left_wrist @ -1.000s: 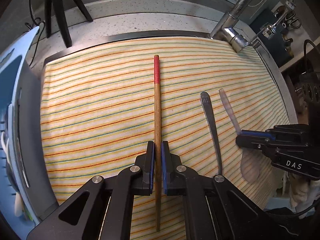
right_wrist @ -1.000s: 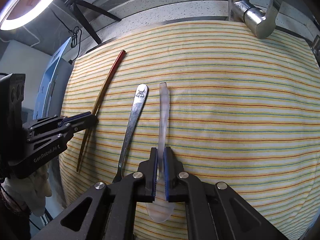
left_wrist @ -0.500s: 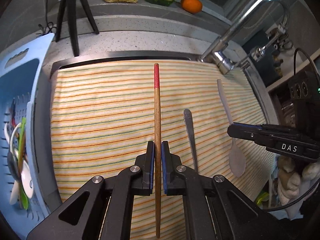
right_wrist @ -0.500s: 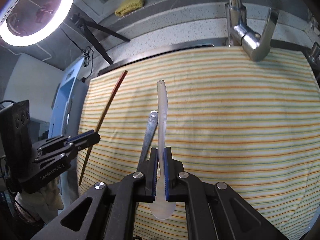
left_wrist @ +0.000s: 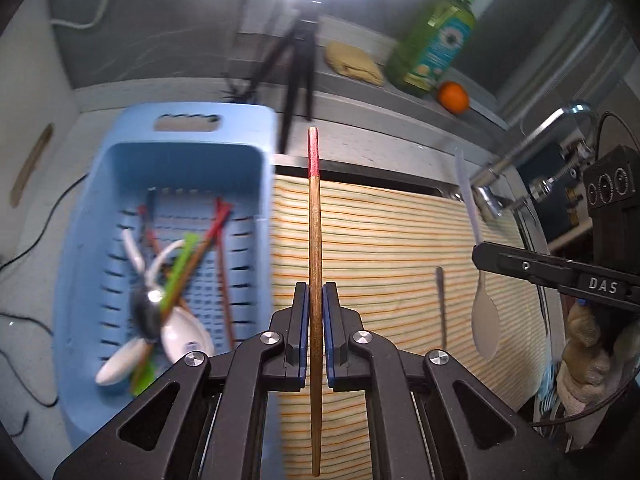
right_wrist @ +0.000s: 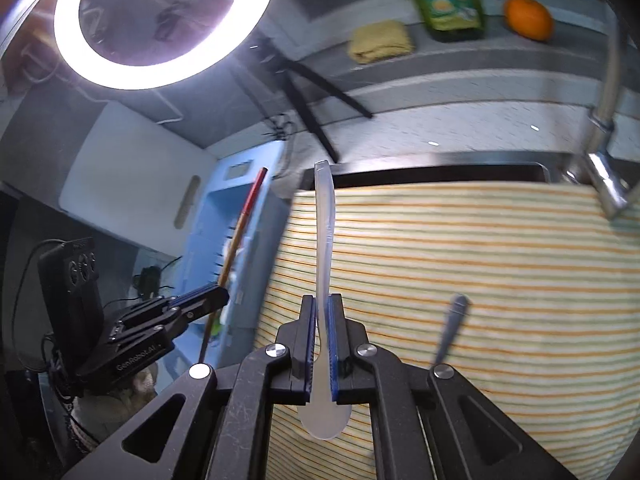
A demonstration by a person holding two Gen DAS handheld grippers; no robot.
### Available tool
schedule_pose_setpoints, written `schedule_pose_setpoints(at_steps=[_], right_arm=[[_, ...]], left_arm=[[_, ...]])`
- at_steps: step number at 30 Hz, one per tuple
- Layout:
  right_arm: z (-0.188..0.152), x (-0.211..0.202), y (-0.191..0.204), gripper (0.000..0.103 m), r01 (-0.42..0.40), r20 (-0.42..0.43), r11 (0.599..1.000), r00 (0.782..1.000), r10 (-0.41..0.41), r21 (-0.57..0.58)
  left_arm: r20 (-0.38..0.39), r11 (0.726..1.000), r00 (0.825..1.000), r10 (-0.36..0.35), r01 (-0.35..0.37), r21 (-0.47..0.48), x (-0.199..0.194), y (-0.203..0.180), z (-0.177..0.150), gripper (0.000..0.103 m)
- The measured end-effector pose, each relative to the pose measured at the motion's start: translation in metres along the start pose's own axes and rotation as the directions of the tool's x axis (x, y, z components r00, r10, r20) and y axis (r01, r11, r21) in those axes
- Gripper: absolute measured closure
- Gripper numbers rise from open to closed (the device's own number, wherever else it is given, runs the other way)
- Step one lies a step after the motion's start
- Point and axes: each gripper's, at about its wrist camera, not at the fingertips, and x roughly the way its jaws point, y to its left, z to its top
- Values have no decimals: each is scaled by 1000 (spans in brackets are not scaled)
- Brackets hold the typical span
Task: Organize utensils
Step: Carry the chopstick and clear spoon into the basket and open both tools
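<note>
My left gripper (left_wrist: 315, 300) is shut on a wooden chopstick with a red tip (left_wrist: 315, 232) and holds it up in the air, to the right of the blue basket (left_wrist: 92, 220). My right gripper (right_wrist: 319, 312) is shut on a translucent plastic spoon (right_wrist: 323, 232), also lifted above the striped cloth (right_wrist: 500, 272). The spoon shows in the left wrist view (left_wrist: 484, 320), held by the right gripper (left_wrist: 480, 256). The left gripper (right_wrist: 218, 296) and its chopstick (right_wrist: 236, 248) show in the right wrist view, in front of the basket (right_wrist: 208, 216). A metal spoon (right_wrist: 450, 328) lies on the cloth (left_wrist: 380, 240).
The basket holds several chopsticks and spoons (left_wrist: 168, 296). A faucet (right_wrist: 604, 168) stands at the cloth's far right. A tripod (left_wrist: 296, 68), a green soap bottle (left_wrist: 436, 40), a sponge (left_wrist: 352, 62) and an orange (left_wrist: 452, 96) are on the back ledge.
Both grippers have lifted their utensils off the cloth and swung left toward the blue basket. The metal spoon stays on the cloth.
</note>
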Motion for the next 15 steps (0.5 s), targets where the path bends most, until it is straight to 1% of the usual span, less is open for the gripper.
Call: schedule_pose_setpoints(at_steps=[4,8,11,15], right_arm=[[11,25,41,98,-36,-21,998,999,35,-48],[19,61,75,98,-75,-67,996,995,72,-49],[22,87,99,98,-60,-86,995,995,53,-77],[26,121,120,98,-47,-125,995,991,36,-84]], left_arm=[[10,998,999,30,-30,-57,-6,34,-2,98],[1,994,998,60,-59,-91,-5,60,-3,98],[-8,991,997,76,-76,-106,-4,74,-4,98],[-36,989,995,95,-99,-109,2,93,-3,98]])
